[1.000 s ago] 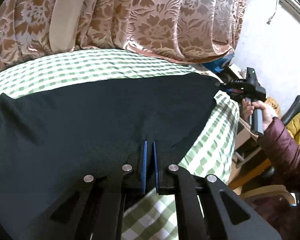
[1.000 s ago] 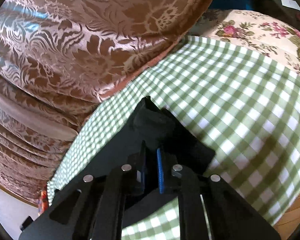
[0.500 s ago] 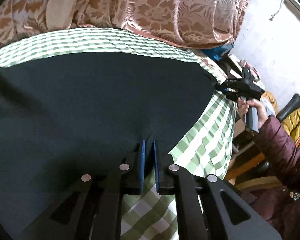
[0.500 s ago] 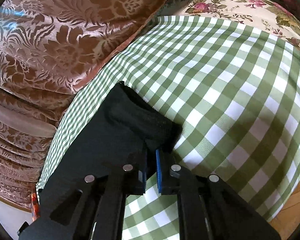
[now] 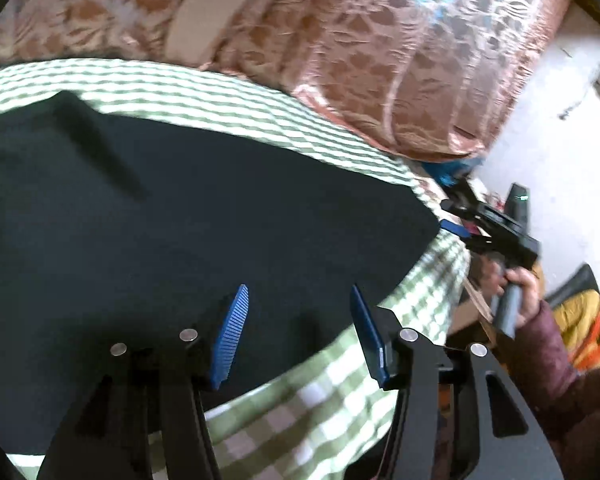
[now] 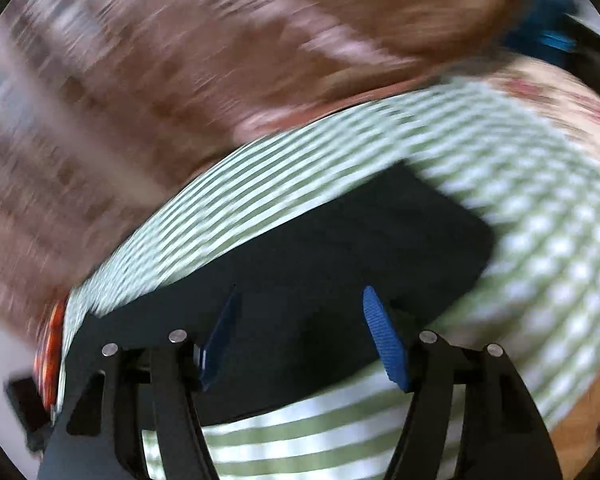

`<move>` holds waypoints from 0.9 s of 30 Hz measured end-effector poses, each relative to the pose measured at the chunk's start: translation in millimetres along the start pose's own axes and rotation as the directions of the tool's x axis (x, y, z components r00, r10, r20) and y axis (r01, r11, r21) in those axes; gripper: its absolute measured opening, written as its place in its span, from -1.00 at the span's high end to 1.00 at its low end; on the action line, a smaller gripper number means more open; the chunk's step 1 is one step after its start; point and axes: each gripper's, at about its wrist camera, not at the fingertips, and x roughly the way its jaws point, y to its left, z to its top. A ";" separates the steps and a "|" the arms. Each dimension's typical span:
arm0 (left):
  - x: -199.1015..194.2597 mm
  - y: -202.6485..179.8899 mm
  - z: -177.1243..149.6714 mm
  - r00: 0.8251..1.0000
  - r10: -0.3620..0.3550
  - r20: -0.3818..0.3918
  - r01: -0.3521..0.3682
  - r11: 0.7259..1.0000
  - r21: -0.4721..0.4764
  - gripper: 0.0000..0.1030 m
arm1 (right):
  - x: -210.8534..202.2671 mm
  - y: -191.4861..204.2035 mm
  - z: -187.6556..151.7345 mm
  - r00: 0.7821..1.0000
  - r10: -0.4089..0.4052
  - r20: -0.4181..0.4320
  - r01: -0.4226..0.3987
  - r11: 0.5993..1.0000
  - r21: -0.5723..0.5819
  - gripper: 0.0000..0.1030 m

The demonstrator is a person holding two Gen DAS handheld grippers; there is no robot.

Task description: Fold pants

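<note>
The black pants (image 5: 188,224) lie flat on a green-and-white checked cloth (image 5: 320,392). My left gripper (image 5: 298,332) is open and empty, its blue pads just above the pants' near edge. In the right wrist view, which is blurred by motion, the pants (image 6: 340,264) lie on the same cloth (image 6: 520,184) and my right gripper (image 6: 300,336) is open and empty over their near corner. The right gripper also shows in the left wrist view (image 5: 456,220), held in a hand beside the pants' far right corner.
A brown-and-pink floral quilt (image 5: 340,48) is piled behind the cloth. A flowered cover (image 6: 560,92) lies at the far right of the bed. A white wall (image 5: 560,160) and a person in dark red sleeves (image 5: 556,360) are at the right.
Both grippers were shut on the pants' edge and have opened and let go. The pants now lie flat on the cloth. Both cameras have pulled back a little.
</note>
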 end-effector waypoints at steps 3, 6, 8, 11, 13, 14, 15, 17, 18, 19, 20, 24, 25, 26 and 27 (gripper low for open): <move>1.7 5.2 -7.4 0.998 0.061 0.003 -0.061 0.998 -0.005 0.00 | 29.2 44.5 -20.6 0.993 0.063 -0.104 -0.077 0.988 -0.131 -0.20; -0.5 17.6 -17.7 0.992 0.130 -0.003 -0.130 0.992 -0.005 0.22 | 52.3 68.9 -51.4 0.979 0.012 -0.202 -0.067 0.962 -0.263 -0.10; -3.8 24.1 -25.9 0.983 0.181 0.009 -0.181 0.983 0.010 0.39 | 58.8 63.6 -68.8 0.978 -0.057 -0.201 -0.014 0.941 -0.338 -0.01; -14.3 32.7 -29.3 0.986 0.159 0.044 -0.157 0.987 -0.045 0.39 | 52.2 57.0 -78.8 0.989 -0.036 -0.146 -0.022 0.925 -0.379 -0.01; -23.1 36.0 -30.5 0.983 0.173 0.068 -0.168 0.983 -0.070 0.39 | 52.5 61.1 -78.8 0.988 -0.052 -0.143 -0.006 0.926 -0.378 -0.04; -27.0 38.4 -31.0 0.981 0.177 0.075 -0.170 0.982 -0.083 0.39 | 53.1 63.9 -77.9 0.988 -0.065 -0.143 0.005 0.924 -0.382 -0.06; -34.5 41.5 -32.3 0.978 0.188 0.087 -0.178 0.978 -0.105 0.39 | 52.2 67.8 -76.0 0.987 -0.079 -0.141 0.018 0.922 -0.387 -0.08; -49.5 47.4 -35.2 0.969 0.219 0.112 -0.203 0.969 -0.137 0.39 | 45.4 75.6 -72.4 0.990 -0.069 -0.126 0.016 0.924 -0.382 -0.12; -61.9 53.7 -38.2 0.961 0.244 0.129 -0.223 0.962 -0.161 0.39 | 45.3 81.2 -70.2 0.991 -0.055 -0.122 0.004 0.925 -0.380 -0.12; -71.2 59.8 -39.7 0.953 0.269 0.140 -0.243 0.953 -0.181 0.39 | 44.2 90.9 -67.9 0.992 -0.021 -0.122 -0.027 0.924 -0.382 -0.12; -84.8 70.4 -42.5 0.937 0.313 0.153 -0.276 0.936 -0.219 0.39 | 45.3 99.9 -66.6 0.992 0.003 -0.126 -0.052 0.920 -0.389 -0.12; -140.0 107.4 -57.7 0.871 0.449 0.200 -0.356 0.856 -0.375 0.39 | 60.5 145.3 -70.2 0.979 0.097 -0.178 -0.166 0.889 -0.427 -0.12; -156.5 116.2 -61.8 0.849 0.482 0.217 -0.364 0.831 -0.420 0.39 | 65.9 156.1 -72.5 0.975 0.113 -0.193 -0.188 0.880 -0.437 -0.12; -181.6 129.7 -69.6 0.812 0.534 0.235 -0.370 0.783 -0.499 0.39 | 70.4 164.7 -75.4 0.969 0.132 -0.209 -0.214 0.873 -0.439 -0.12; -199.6 140.5 -75.5 0.786 0.569 0.240 -0.369 0.744 -0.557 0.33 | 74.8 172.1 -78.7 0.962 0.151 -0.227 -0.239 0.867 -0.436 -0.12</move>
